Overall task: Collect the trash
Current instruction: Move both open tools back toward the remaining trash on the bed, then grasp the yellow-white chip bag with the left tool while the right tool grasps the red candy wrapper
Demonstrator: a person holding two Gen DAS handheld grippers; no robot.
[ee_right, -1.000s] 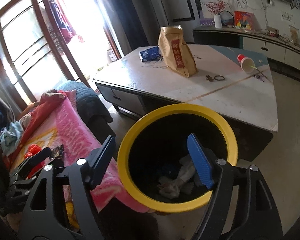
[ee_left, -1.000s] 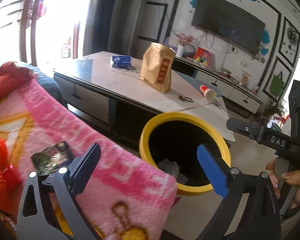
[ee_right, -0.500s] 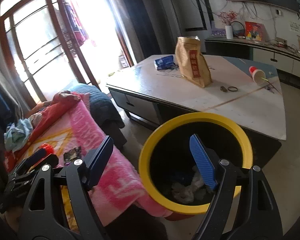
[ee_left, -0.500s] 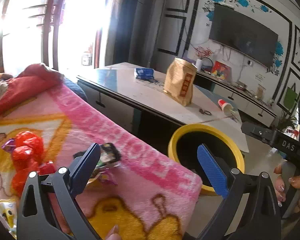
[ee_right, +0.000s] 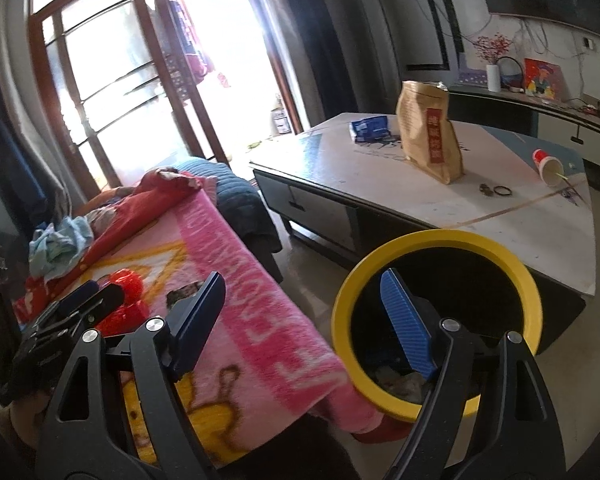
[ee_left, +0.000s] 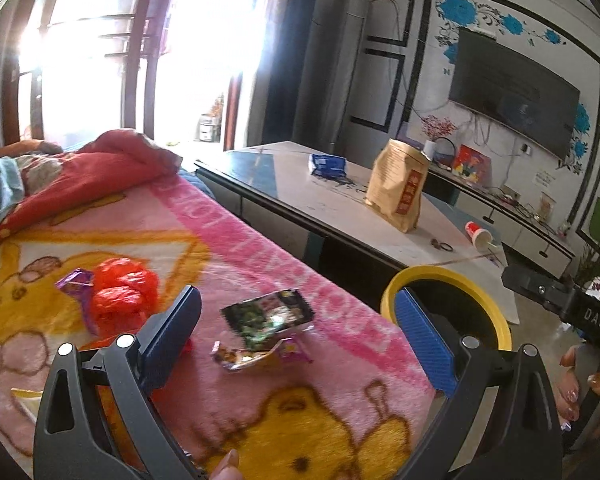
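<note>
My left gripper [ee_left: 298,322] is open and empty above a pink blanket [ee_left: 236,248]. A dark green snack wrapper [ee_left: 268,316] lies between its fingers, with a purple foil wrapper [ee_left: 256,354] just below. A crumpled red plastic bag [ee_left: 122,294] and a small purple wrapper [ee_left: 74,280] lie to the left. A yellow-rimmed black bin [ee_left: 446,308] stands right of the blanket. My right gripper [ee_right: 302,312] is open and empty, over the blanket edge and the bin [ee_right: 440,320]. Crumpled trash [ee_right: 400,380] lies inside the bin. The red bag [ee_right: 126,300] also shows there.
A white coffee table [ee_right: 420,184] behind the bin carries a brown paper bag [ee_right: 428,136], a blue packet [ee_right: 370,128], a tipped red paper cup [ee_right: 548,164] and small rings [ee_right: 496,190]. A red cloth [ee_left: 84,176] lies on the couch. A TV cabinet [ee_left: 520,216] lines the wall.
My left gripper swung left from over the bin onto the blanket, bringing the wrappers and red bag into view. My right gripper drew back and left from the bin. Both stayed open.
</note>
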